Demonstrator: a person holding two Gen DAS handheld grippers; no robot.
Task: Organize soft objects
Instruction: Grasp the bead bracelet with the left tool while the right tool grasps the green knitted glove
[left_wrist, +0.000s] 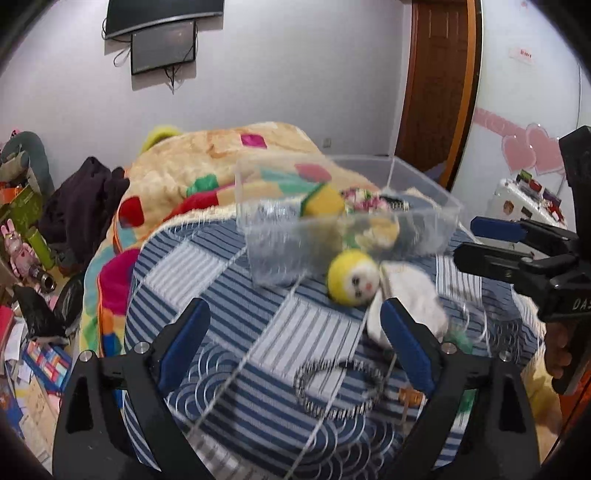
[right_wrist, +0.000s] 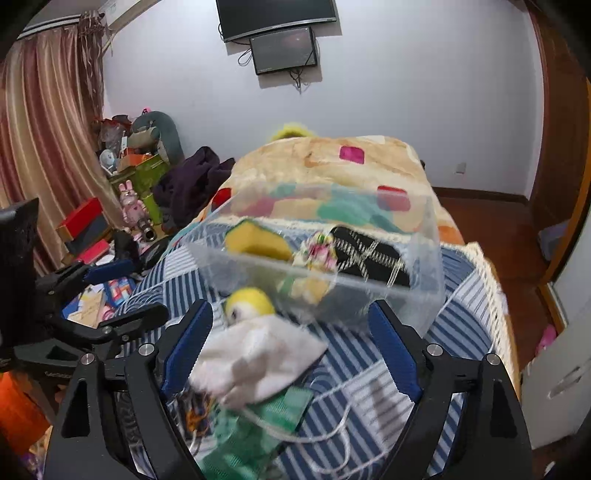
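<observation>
Both pairs of fingers, left gripper (left_wrist: 295, 347) and right gripper (right_wrist: 291, 350), spread wide, holding nothing, white plush toy (right_wrist: 255, 354) lying between the right pair on the bed (right_wrist: 458, 332).

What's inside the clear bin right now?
The clear bin holds a yellow sponge, a floral fabric piece and a black patterned cloth. Blur and the front wall hide what lies lower down.
</observation>
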